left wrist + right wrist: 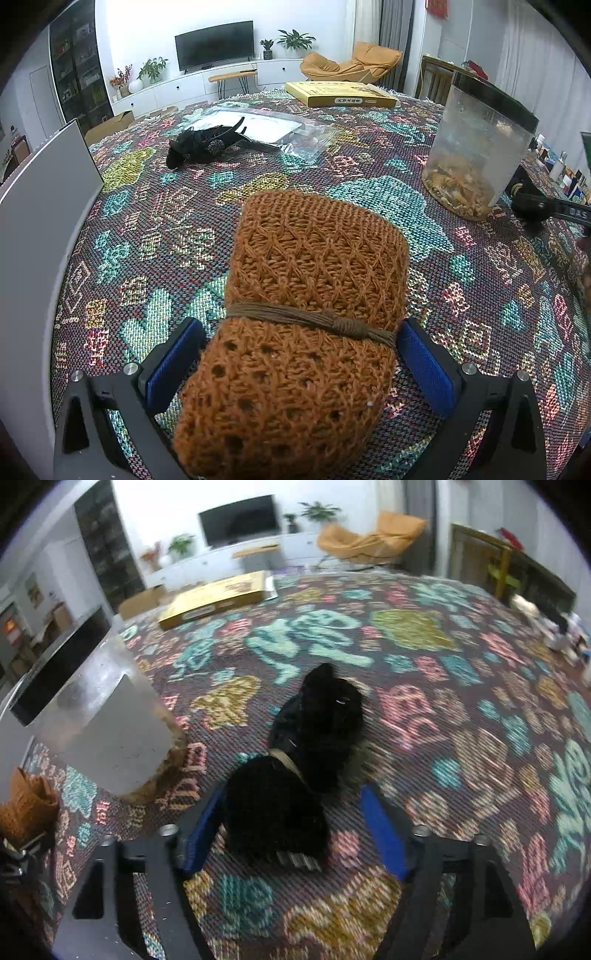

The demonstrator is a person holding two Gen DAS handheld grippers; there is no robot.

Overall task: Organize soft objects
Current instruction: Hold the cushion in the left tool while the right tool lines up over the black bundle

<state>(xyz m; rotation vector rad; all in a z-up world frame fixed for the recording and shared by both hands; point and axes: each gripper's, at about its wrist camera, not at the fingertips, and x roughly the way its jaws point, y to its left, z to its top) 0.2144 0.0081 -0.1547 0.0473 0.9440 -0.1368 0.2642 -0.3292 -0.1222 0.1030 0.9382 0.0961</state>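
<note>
Left wrist view: left gripper [299,354] clenched on rolled orange knit cloth [306,295] w/ brown cord, over patterned woven tablecloth [480,280].
Right gripper [295,827]: released; black fuzzy bundle [295,768] betw. pads, lying on cloth, touching left pad only.
Nearby: clear plastic jar [92,716].

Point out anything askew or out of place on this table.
Nothing spilled or damaged. The black hair clip lies half on a clear plastic bag, and the yellow box overhangs the far table edge slightly. The jar stands upright.
</note>
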